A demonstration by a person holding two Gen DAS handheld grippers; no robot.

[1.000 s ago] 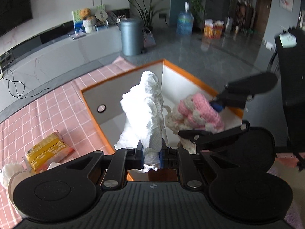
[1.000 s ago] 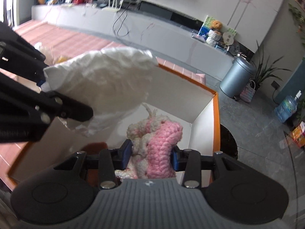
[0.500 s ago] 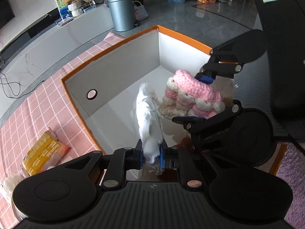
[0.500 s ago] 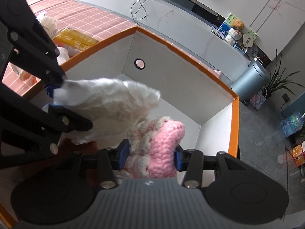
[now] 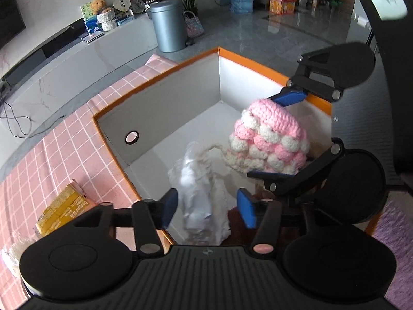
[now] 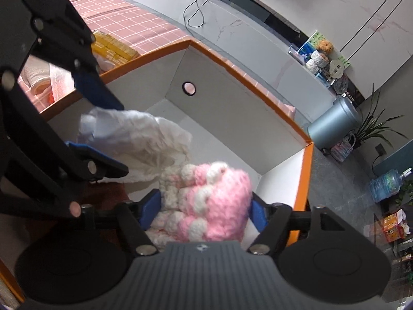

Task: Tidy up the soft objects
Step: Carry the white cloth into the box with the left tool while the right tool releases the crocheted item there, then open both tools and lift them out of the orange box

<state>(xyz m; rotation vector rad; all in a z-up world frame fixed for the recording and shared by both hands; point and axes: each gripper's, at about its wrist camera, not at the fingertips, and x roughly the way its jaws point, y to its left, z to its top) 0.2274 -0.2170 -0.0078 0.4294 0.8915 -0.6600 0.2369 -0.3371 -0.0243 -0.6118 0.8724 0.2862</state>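
Observation:
An orange-rimmed white box (image 5: 175,103) (image 6: 232,108) lies below both grippers. My left gripper (image 5: 207,208) (image 6: 91,118) points down into it with its jaws opening. A crumpled white cloth (image 5: 198,193) (image 6: 134,139) sits loose between the blue pads, with a gap on each side. My right gripper (image 6: 204,210) (image 5: 281,137) hangs over the box's right side, and its jaws are opening too. A pink and white crochet hat (image 6: 214,199) (image 5: 268,139) fills the gap, still touches both pads, and is off the box floor.
A yellow packet (image 5: 62,210) (image 6: 113,46) lies on the pink checked tablecloth (image 5: 51,155) left of the box. A white fluffy item (image 5: 10,253) is at the lower left edge. A grey bin (image 5: 167,25) stands on the floor beyond. A purple rug (image 5: 395,227) lies to the right.
Both grippers have tipped down over the box. The left jaws have spread and let go of the white cloth, which has sunk into the box. The right jaws have widened around the hat.

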